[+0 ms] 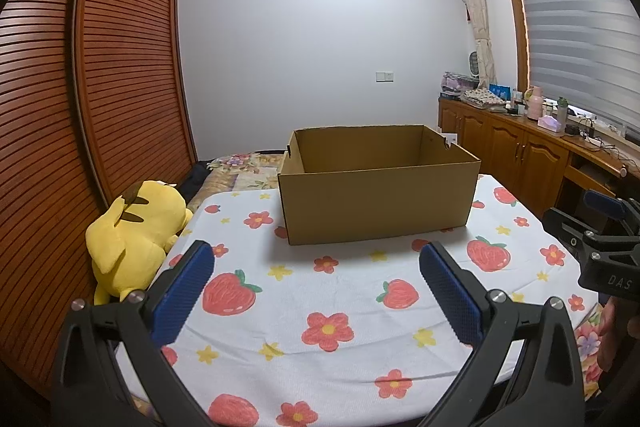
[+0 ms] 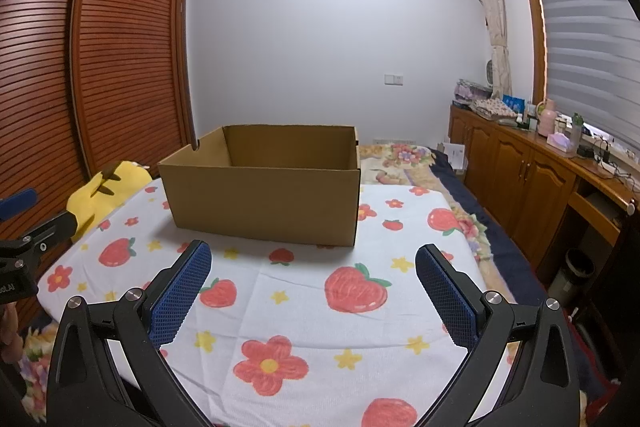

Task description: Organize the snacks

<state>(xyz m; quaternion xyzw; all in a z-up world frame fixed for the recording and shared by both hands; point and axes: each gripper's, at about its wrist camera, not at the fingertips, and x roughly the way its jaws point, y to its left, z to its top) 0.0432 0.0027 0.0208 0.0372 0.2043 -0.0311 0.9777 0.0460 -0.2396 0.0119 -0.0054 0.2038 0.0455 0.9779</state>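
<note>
An open brown cardboard box (image 1: 378, 205) (image 2: 264, 201) stands upright on a white cloth printed with strawberries and flowers (image 1: 320, 291) (image 2: 304, 307). Its floor is hidden from both views, and no snacks show anywhere. My left gripper (image 1: 316, 259) hovers over the near part of the cloth, open, blue pads wide apart, nothing between them. My right gripper (image 2: 314, 259) hangs beside it, also open and empty. The right gripper's body (image 1: 600, 243) shows at the right edge of the left wrist view. In the right wrist view, the left gripper's body (image 2: 24, 247) shows at the left edge.
A yellow plush toy (image 1: 136, 227) (image 2: 104, 191) lies at the cloth's left edge against a slatted wooden wardrobe (image 1: 80, 107). A wooden cabinet (image 2: 540, 179) crowded with bottles runs along the right wall under a window. A floral bedspread (image 2: 404, 159) lies behind the box.
</note>
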